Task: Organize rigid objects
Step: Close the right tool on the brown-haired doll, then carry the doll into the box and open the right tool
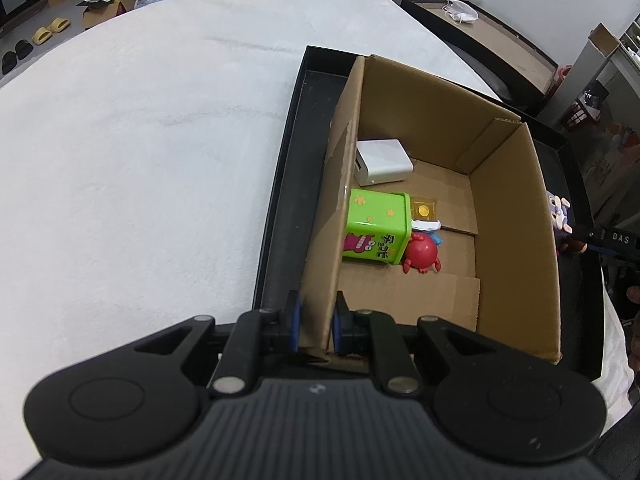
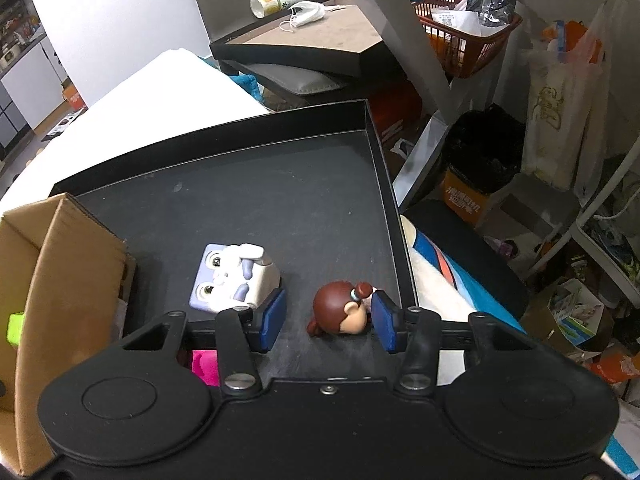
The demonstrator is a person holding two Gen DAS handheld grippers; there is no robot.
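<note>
My left gripper (image 1: 316, 326) is shut on the near left wall of a cardboard box (image 1: 508, 208) that stands in a black tray (image 1: 280, 200). Inside the box lie a white block (image 1: 384, 162), a green tin (image 1: 378, 230), a red crab toy (image 1: 422, 256) and a small yellow case (image 1: 424, 210). My right gripper (image 2: 330, 322) is open over the tray floor (image 2: 300, 208), its fingers on either side of a brown-haired figurine head (image 2: 340, 312). A white and lilac cube toy (image 2: 234, 278) lies just left of the left finger. A pink thing (image 2: 204, 364) shows under the gripper.
The tray lies on a white cloth-covered table (image 1: 140, 140). The box corner (image 2: 60, 264) stands left of the right gripper. A dark side table (image 2: 312, 36) with a bottle and a mask, a red basket (image 2: 468, 36) and floor clutter lie beyond the tray's far right rim.
</note>
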